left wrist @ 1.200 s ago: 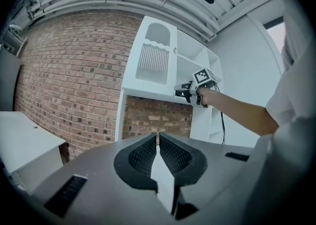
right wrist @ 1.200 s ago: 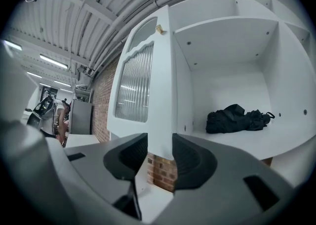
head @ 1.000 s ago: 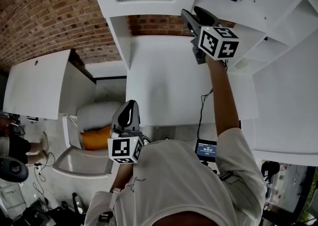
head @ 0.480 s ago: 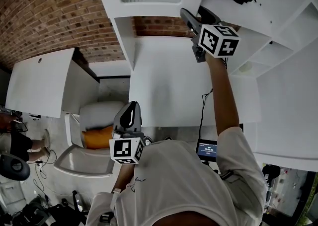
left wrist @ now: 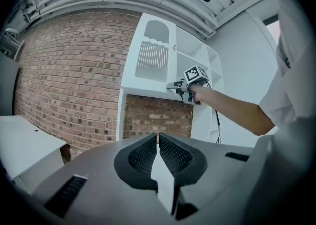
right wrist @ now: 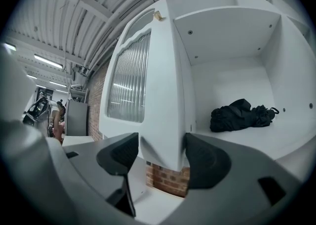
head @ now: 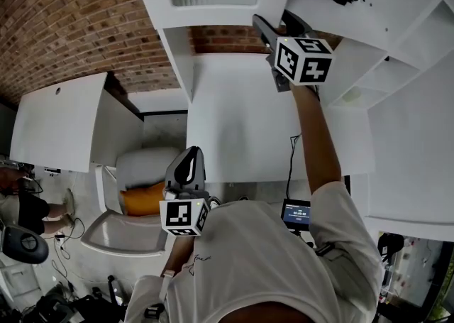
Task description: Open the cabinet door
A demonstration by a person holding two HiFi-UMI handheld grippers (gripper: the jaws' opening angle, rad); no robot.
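Cabinet door (right wrist: 153, 85): swung out from the left edge of the cabinet's upper compartment, standing upright.
Right gripper (right wrist: 158, 157): my jaws have just been opening and now stand wide, straddling the door's lower corner without pinching it.
Key relation: the door's edge lies straight ahead between the jaws, and its long axis runs upright.
Nearer hand: right. The left gripper (left wrist: 158, 152) hangs low, well apart, jaws together on nothing.
Shelf: a black cloth bundle (right wrist: 242, 114) lies inside.
Writing: I can read none; the small screen (head: 296, 214) is too tiny to make out.
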